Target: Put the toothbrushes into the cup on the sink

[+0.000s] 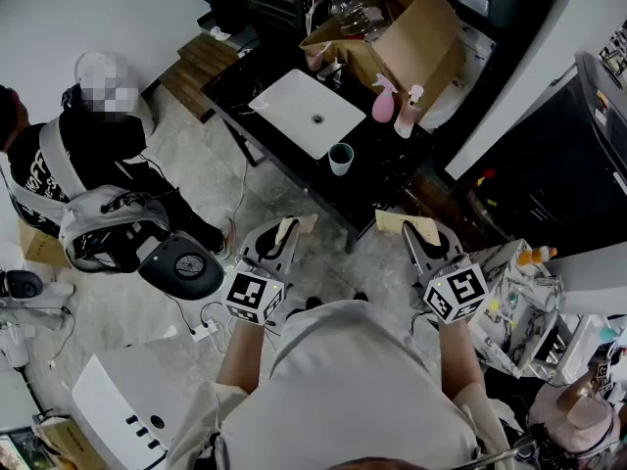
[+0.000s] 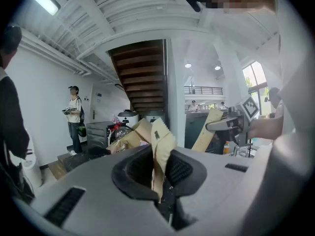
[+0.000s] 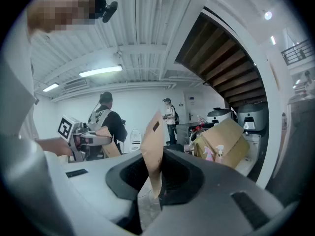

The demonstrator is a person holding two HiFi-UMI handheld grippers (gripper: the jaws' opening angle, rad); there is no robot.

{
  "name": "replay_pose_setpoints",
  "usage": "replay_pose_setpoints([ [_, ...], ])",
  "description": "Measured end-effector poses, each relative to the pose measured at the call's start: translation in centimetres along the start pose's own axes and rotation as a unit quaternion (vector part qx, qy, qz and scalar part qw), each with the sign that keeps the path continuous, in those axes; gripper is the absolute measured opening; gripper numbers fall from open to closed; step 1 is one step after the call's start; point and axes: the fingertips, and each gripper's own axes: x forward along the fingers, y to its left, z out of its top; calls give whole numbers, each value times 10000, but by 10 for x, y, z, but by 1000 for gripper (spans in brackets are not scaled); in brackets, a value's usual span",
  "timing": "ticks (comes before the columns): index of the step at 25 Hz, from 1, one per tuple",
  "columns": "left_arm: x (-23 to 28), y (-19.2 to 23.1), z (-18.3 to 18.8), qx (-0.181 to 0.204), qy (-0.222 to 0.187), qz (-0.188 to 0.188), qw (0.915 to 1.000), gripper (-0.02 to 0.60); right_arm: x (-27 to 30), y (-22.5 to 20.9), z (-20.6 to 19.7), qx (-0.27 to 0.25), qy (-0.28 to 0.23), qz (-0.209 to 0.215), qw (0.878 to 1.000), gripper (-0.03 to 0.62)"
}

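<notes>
Paper, so probably light and floppy; grab low. Left gripper (image 1: pixel 282 238) clamps left toothbrush packet (image 2: pixel 162 146), right gripper (image 1: pixel 423 235) clamps right toothbrush packet (image 3: pixel 152 144), both well short of the cup (image 1: pixel 341 159).

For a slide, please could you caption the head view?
Left tool and right tool hold paper packets before the sink and cup.

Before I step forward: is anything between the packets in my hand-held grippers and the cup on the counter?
Nothing visible. The cup stands alone at the black counter's near edge; the pink spray bottles stand beyond it.
</notes>
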Motion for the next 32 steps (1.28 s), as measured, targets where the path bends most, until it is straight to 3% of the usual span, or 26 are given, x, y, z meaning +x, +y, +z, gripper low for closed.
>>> replay_pose_setpoints([
  [11,-7,4,-1,-11,-14,-87,10000,37,2,14,2,-5,33,23,10000,77],
  [32,-44,49,-27,-85,40,-285,9996,37,28,54,-13,424,65,-538,9976,76],
])
